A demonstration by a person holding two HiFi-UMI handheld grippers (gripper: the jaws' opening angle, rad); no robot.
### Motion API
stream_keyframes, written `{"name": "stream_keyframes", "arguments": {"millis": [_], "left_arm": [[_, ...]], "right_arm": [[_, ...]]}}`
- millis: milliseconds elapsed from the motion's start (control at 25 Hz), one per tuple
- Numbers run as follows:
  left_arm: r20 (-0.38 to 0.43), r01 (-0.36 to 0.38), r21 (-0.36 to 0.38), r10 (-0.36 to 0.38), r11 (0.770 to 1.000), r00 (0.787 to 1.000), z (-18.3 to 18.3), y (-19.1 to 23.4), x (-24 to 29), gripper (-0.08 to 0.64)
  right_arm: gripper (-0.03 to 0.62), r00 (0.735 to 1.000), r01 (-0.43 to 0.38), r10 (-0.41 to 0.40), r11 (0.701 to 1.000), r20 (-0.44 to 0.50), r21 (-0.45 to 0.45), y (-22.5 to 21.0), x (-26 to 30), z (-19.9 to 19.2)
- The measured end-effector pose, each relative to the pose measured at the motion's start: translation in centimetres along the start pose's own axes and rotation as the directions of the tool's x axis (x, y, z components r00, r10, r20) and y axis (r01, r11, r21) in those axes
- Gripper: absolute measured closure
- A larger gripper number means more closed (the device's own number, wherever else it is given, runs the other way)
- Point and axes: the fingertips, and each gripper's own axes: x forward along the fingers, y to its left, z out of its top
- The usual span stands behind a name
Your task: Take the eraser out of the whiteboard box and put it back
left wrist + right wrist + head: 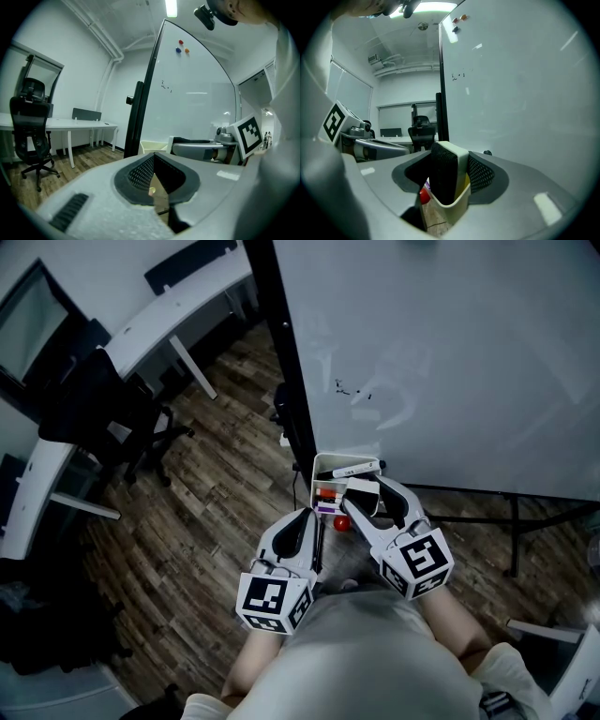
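Observation:
The eraser (446,173), black felt with a white back, stands on edge in the cream whiteboard box (451,209). My right gripper (447,161) straddles it: the white back lies near the right pad, and a dark gap shows beside the left pad. In the head view the box (322,465) hangs at the whiteboard's lower left corner, and the right gripper (371,491) reaches into it around the eraser (361,495). My left gripper (314,515) hovers just left of the box, its tips together and nothing between them (153,157).
The whiteboard (450,352) with its black post (291,381) stands ahead. A marker (352,470) and a red object (342,521) are in or at the box. An office chair (103,409) and white desks (178,310) are on the left, and a stand leg (514,531) on the right.

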Motion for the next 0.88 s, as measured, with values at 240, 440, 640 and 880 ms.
{"name": "stream_keyframes", "arguments": {"millis": [240, 440, 640, 880], "left_arm": [[0.004, 0.003, -0.005, -0.003, 1.0, 1.0, 0.0, -0.1, -0.1, 0.558], [0.006, 0.009, -0.004, -0.009, 1.0, 1.0, -0.1, -0.3, -0.2, 0.557], [0.01, 0.015, -0.004, -0.015, 1.0, 1.0, 0.0, -0.5, -0.4, 0.558], [0.017, 0.022, -0.002, -0.022, 1.0, 1.0, 0.0, -0.8, -0.8, 0.558]], "right_arm": [[0.36, 1.0, 0.007, -0.007, 1.0, -0.003, -0.009, 0.1, -0.2, 0.0], [0.36, 1.0, 0.015, -0.014, 1.0, 0.005, -0.018, 0.2, -0.3, 0.2], [0.362, 1.0, 0.019, -0.019, 0.999, 0.025, -0.028, 0.4, -0.7, 1.1], [0.362, 0.998, 0.033, -0.031, 0.999, 0.046, -0.043, 0.6, -1.2, 1.8]]}}
